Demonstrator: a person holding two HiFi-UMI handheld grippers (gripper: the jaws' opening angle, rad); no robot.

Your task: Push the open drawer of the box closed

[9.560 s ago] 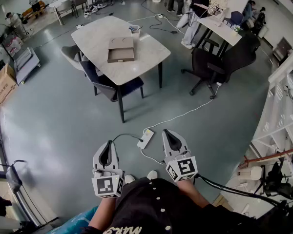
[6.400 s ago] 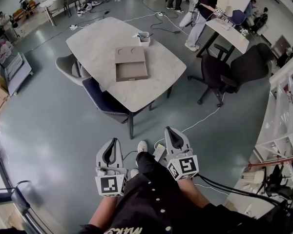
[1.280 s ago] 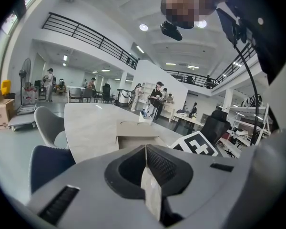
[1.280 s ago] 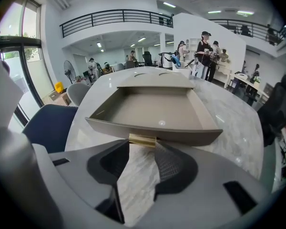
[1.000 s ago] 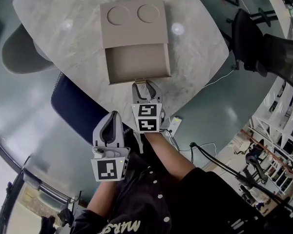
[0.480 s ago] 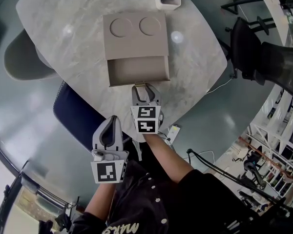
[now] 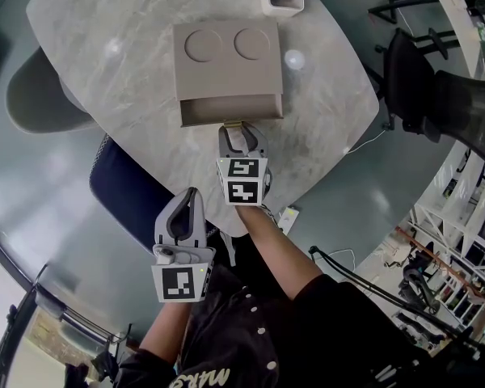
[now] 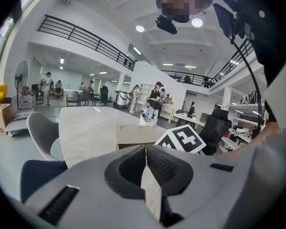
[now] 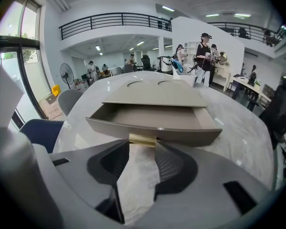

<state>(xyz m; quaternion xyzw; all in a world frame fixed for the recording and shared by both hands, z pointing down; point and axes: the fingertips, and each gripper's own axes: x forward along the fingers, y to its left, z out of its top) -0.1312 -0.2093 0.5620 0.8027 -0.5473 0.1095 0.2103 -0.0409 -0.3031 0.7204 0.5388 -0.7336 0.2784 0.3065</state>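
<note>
since half a second ago the drawer (image 7: 230,110) has slid further into the box (image 7: 226,59), and the right gripper (image 7: 241,133) has advanced with it; a second ago far more of the drawer's floor lay exposed. head view: the box sits near the middle of the marble table (image 7: 105,47), its top with two round recesses uppermost, and the drawer projects by a narrow strip from the side facing the person. right gripper view: the drawer is empty inside, and a band of it stands out of the box. the right gripper's jaws are moderately apart, tips set at the drawer front on either side of the gold pull (image 9: 142,139), clamping nothing. the left gripper (image 7: 185,204) hangs near the person's body, off the table edge, jaws pressed together on nothing. progress, as judged: most of the travel appears done. the remaining stretch has yet to be pushed in until the drawer front lies flush with the box.
</note>
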